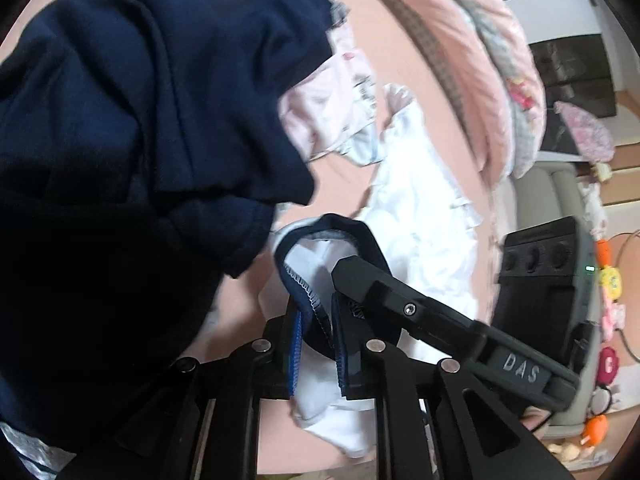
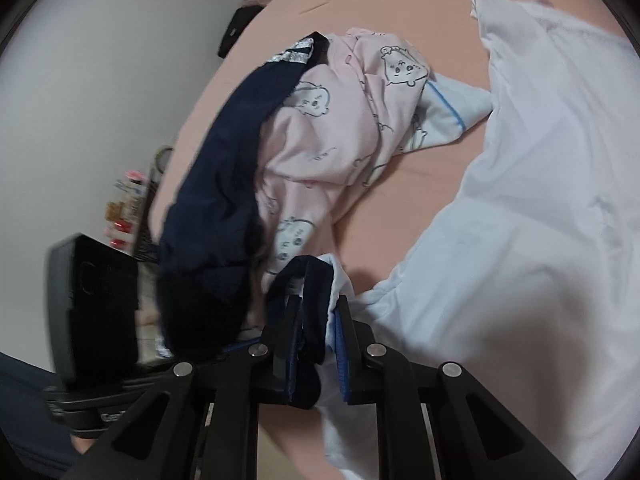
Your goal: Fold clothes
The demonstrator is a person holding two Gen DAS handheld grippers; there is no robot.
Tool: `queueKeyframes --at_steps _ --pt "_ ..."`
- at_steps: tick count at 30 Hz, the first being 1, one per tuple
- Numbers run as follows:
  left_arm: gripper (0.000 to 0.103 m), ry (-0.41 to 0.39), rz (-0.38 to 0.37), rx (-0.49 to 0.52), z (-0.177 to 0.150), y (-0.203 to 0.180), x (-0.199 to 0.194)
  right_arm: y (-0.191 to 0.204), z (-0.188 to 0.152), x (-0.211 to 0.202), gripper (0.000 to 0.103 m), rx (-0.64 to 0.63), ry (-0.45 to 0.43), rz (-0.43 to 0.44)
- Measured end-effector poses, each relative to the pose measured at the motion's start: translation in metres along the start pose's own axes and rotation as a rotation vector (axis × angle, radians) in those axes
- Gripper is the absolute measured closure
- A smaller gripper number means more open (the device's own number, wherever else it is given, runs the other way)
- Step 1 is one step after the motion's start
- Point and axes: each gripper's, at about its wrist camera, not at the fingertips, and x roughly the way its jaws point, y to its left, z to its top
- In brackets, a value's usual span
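Two grippers: both clamp one white cotton garment with a navy-trimmed hem [image 1: 320,264], lifted off the peach bedsheet [image 1: 400,40].
Left gripper [image 1: 316,344]: jaws pinched together on the navy hem, stitched edge poking out past the blue ribbed pads.
Right gripper [image 2: 316,356]: jaws clamped on the same hem, white cloth bunched against its right pad; its black finger crosses just ahead of the left gripper.
Step in hand: likely spreading the hem taut; the hands should part evenly along the edge, keeping the trim flat between the pads so it does not slip.
Garment body: soft white folds [image 2: 520,240] trail ahead and right of the right gripper.
Other laundry: crumpled navy knit garment [image 1: 140,140] hangs left of the left gripper; pink cartoon-print pyjama fabric [image 2: 340,128] lies ahead.
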Motion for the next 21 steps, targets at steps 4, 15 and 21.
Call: queueKeyframes --at_steps 4,15,21 --pt "0.091 -0.017 -0.048 0.027 -0.002 -0.012 -0.01 -0.05 0.032 -0.049 0.089 0.037 -0.019 0.072" --pt "0.091 0.023 -0.1 0.119 0.0 -0.077 0.01 -0.003 0.037 -0.011 0.089 0.053 -0.107 0.029" --pt "0.091 0.089 -0.103 0.197 -0.005 -0.118 0.034 -0.021 0.035 -0.01 0.089 0.056 -0.135 -0.115"
